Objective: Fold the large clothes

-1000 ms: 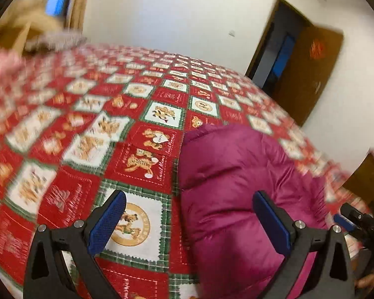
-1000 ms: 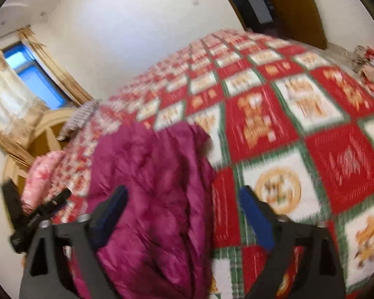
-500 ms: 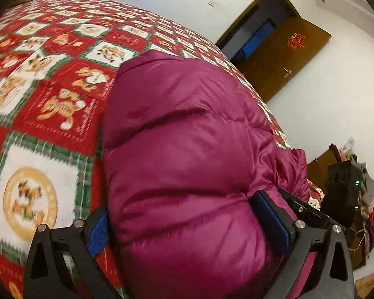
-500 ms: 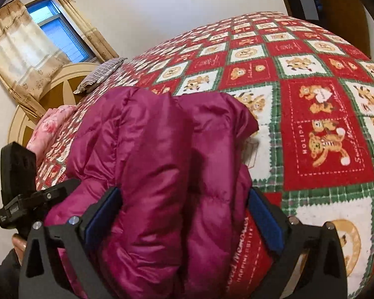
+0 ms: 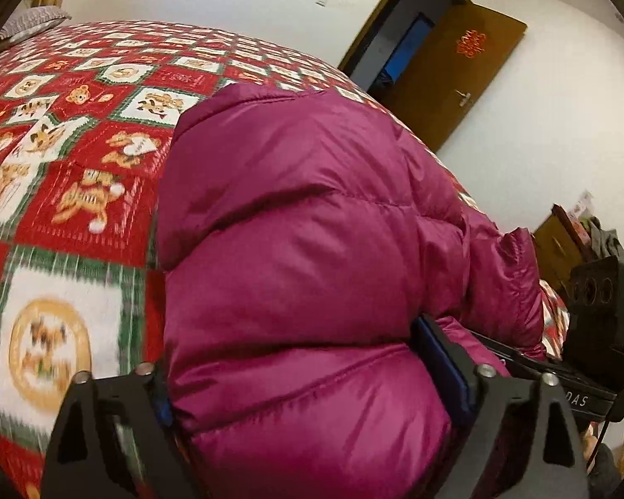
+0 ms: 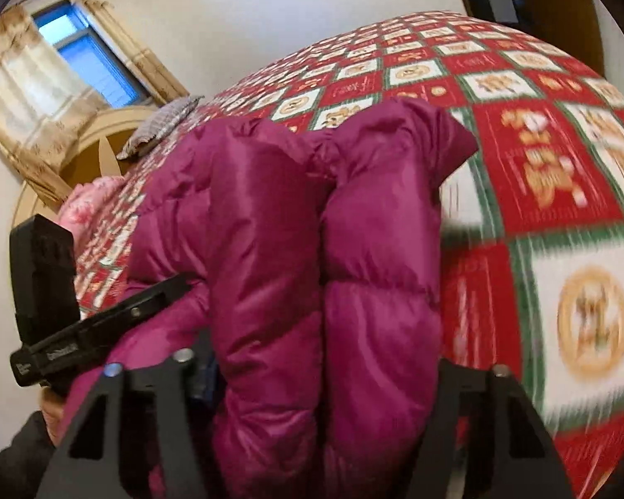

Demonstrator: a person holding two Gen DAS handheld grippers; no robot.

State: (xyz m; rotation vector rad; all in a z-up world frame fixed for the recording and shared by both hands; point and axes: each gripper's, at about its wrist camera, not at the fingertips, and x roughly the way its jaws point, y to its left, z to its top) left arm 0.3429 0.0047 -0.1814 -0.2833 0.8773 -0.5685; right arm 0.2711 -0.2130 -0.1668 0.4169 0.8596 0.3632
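A puffy magenta down jacket (image 5: 312, 216) lies bunched on a bed under a red, green and white teddy-bear quilt (image 5: 66, 208). My left gripper (image 5: 299, 370) straddles the jacket's near left end. Its jaws are closing, and the padding bulges out between the blue pads (image 5: 437, 353). My right gripper (image 6: 324, 370) straddles the near right end, where two padded folds (image 6: 353, 249) stand side by side. Its jaws are closing too and pinch both folds. Each view shows the other tool's black housing (image 5: 599, 312) (image 6: 45, 282) beside the jacket.
A grey pillow (image 6: 162, 124) and a pink cloth (image 6: 91, 199) lie at the head of the bed by a wooden headboard (image 6: 104, 149). A curtained window (image 6: 87, 58) is behind it. A brown door (image 5: 449, 66) stands open past the foot. A hand in a dark sleeve (image 6: 50, 416) holds the left tool.
Both grippers came down from above the quilt onto the jacket's near edge. Their jaws, wide apart before, have narrowed around the padding, the right pair more.
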